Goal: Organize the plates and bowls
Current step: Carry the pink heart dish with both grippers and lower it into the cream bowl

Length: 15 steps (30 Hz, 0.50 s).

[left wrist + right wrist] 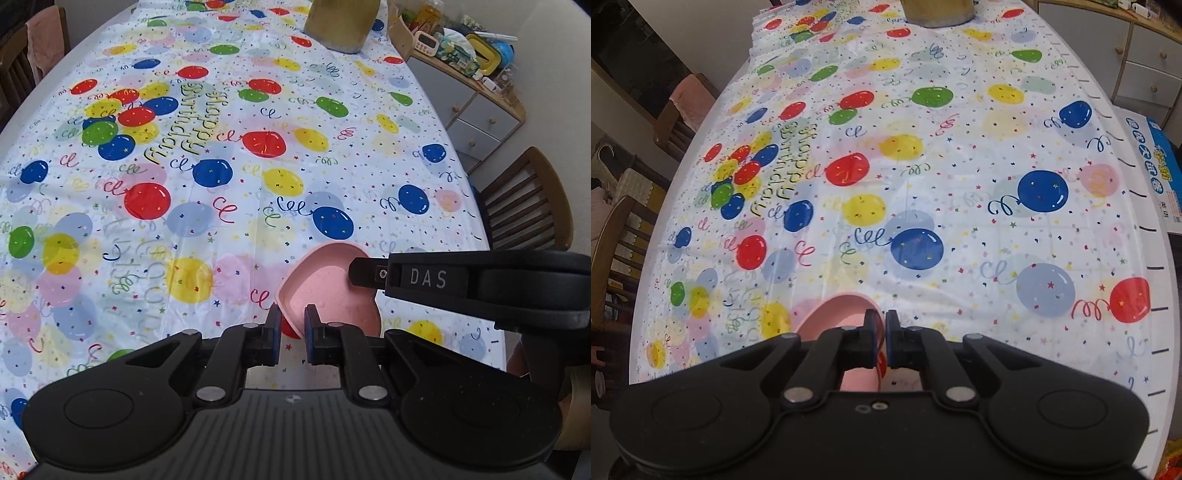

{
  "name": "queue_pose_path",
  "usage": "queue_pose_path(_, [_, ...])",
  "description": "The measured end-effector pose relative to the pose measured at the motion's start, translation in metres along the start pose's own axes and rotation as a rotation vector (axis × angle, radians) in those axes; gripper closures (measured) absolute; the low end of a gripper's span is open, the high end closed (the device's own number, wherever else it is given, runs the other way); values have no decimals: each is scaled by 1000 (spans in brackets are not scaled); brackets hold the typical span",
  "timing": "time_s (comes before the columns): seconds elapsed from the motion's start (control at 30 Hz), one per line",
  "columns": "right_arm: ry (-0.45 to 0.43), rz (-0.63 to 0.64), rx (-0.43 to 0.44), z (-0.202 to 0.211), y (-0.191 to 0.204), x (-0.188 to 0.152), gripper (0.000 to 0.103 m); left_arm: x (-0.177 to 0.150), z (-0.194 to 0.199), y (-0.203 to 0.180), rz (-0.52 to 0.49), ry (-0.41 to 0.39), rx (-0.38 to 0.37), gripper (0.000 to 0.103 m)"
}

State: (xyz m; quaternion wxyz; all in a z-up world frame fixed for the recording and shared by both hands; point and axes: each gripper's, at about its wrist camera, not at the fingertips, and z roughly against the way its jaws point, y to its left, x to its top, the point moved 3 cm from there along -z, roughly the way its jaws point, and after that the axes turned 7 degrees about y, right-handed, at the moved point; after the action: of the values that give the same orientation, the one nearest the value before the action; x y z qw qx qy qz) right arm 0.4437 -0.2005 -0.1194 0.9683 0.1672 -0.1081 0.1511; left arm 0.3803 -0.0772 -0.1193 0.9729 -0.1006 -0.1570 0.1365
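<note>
A pink heart-shaped bowl [325, 288] is held between both grippers over the balloon tablecloth [221, 166]. My left gripper [291, 325] is shut on its near rim, and the thin pink edge shows between the blue pads. My right gripper [360, 275] reaches in from the right and clamps the bowl's far right rim. In the right wrist view, the right gripper [881, 328] is shut on the pink bowl's [831, 310] rim, and the rest of the bowl extends to the left beneath the fingers.
A tan container [340, 26] stands at the table's far end. A wooden chair [524, 206] and a cluttered drawer cabinet [472, 107] lie off the right edge. More chairs [624, 240] line the left side. A blue box [1160, 166] lies off the table's right edge.
</note>
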Motion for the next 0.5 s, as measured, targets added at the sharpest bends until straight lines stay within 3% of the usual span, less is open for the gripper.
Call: queue_pose_path(0.5, [-67, 15, -22, 59, 56, -54, 101, -52, 76, 27, -72, -22, -31, 91])
